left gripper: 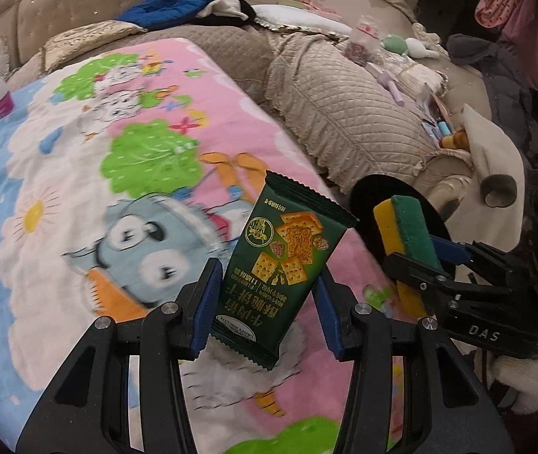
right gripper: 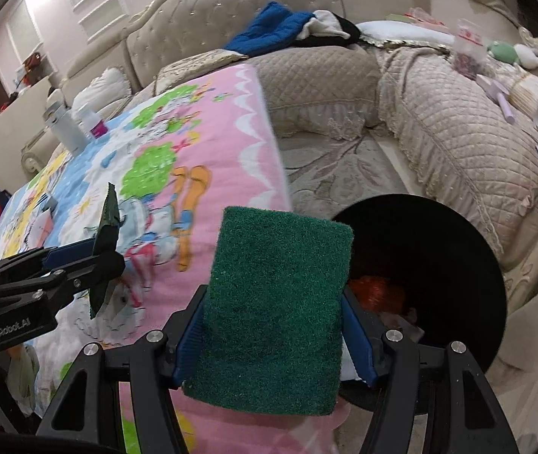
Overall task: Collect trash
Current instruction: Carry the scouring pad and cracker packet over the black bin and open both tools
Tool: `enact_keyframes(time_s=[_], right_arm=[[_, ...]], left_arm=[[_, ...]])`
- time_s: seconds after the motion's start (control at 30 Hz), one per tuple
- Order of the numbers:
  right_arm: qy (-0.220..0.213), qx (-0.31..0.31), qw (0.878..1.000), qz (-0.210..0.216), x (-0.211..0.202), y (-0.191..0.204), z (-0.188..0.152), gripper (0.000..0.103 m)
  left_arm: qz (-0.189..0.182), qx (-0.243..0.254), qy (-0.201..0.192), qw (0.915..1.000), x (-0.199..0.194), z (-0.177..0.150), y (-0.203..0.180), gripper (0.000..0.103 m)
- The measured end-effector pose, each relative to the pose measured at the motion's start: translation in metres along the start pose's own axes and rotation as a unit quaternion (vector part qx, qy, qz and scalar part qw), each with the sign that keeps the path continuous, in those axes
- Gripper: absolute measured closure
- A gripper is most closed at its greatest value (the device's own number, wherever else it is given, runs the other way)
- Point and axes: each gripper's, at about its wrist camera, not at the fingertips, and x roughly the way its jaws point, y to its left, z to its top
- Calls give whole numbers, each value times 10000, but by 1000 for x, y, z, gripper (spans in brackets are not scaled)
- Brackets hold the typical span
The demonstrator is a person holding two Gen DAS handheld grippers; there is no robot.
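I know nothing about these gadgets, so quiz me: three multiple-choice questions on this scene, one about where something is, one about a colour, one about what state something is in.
1. Where is the black bin?
A. on the sofa
B. on the floor beside the cartoon blanket
C. on the blanket

2. What colour is the biscuit packet?
A. dark green
B. red
C. white

3. What is the right gripper doing?
A. hanging open and empty
B. shut on a bottle
C. shut on the sponge

Answers
1. B: the right wrist view shows the bin standing on the floor just past the blanket's edge.
2. A: the left wrist view shows a dark green wrapper with crackers printed on it, between the fingers of the left gripper.
3. C: both blue pads press against the sides of the green sponge.
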Motion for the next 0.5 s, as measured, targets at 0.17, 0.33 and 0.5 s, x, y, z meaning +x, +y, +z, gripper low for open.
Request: enact_keyframes(time_s=[0.17,0.33,0.5], right_arm=[[5,218,9997,-134,0,-26,-1,41],[5,449,9986,-273,-1,-51,-1,41],[-17,629,9972,-399,-1,-72,1,41]], left_arm=[[-210,-2,46,9998,12,7,-16,57],[-507,-35,103,9987,23,12,-32,57],[-834,-163,123,9963,31,20,-43,57]])
